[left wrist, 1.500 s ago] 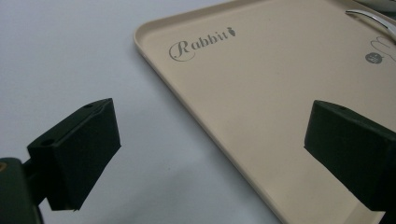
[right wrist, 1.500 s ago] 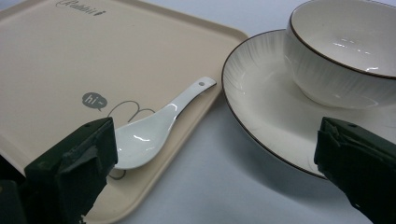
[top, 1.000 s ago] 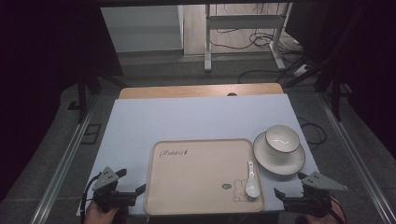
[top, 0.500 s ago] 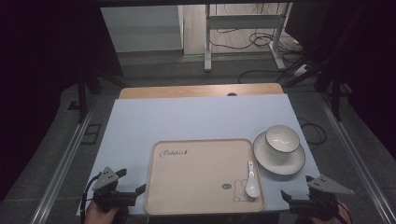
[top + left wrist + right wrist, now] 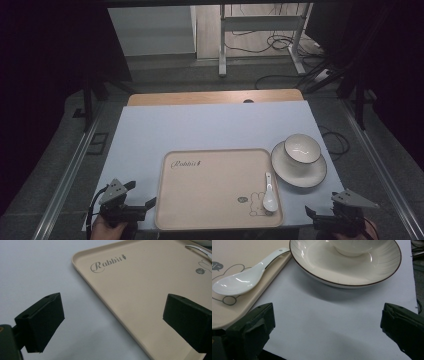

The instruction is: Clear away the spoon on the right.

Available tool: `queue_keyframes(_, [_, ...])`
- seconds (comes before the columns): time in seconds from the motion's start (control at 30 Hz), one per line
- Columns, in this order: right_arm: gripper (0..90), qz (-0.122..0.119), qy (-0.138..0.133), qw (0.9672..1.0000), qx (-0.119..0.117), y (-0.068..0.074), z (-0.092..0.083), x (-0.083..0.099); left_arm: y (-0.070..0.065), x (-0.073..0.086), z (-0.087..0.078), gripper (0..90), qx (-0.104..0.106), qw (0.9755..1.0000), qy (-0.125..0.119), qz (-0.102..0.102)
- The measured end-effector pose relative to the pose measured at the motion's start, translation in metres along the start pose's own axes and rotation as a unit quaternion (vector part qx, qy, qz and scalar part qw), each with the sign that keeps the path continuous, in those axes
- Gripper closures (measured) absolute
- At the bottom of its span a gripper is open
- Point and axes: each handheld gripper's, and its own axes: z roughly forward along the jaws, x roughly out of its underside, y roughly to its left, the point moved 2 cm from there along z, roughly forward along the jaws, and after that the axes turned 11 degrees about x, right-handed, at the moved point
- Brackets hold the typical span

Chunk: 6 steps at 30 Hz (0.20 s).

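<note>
Right tool (image 5: 320,216) dropped toward near edge — both tools apart; tray (image 5: 210,200) between.

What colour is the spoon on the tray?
White. The spoon shows best in the right gripper view.

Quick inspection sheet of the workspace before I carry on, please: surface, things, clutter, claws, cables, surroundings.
Surface: pale blue mat over a wooden tabletop.
Things: beige rabbit-print tray; white spoon lying at the tray's right edge; white bowl standing on a dark-rimmed plate just right of the tray.
Clutter: nothing seen.
Claws: left claw open, near the tray's left edge; right claw open, at the mat's near right corner; neither holds anything.
Cables: one trails from the left claw; more lie on the floor beyond the table.
Surroundings: dark, metal frame legs behind.
</note>
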Motion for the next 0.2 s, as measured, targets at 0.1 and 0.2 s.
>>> queue_keyframes(0.1, [0.0, 0.004, 0.008, 1.0000, 0.000, -0.0007, 0.0020, 0.0001, -0.0002, 0.0000, 0.0001, 3.2, 0.000, 1.0000, 0.000, 0.001])
queue_keyframes(0.2, [0.0, 0.003, 0.011, 0.9999, -0.001, -0.0007, 0.0029, 0.0002, -0.0004, -0.0003, 0.0007, 3.3, 0.000, 1.0000, 0.003, 0.002])
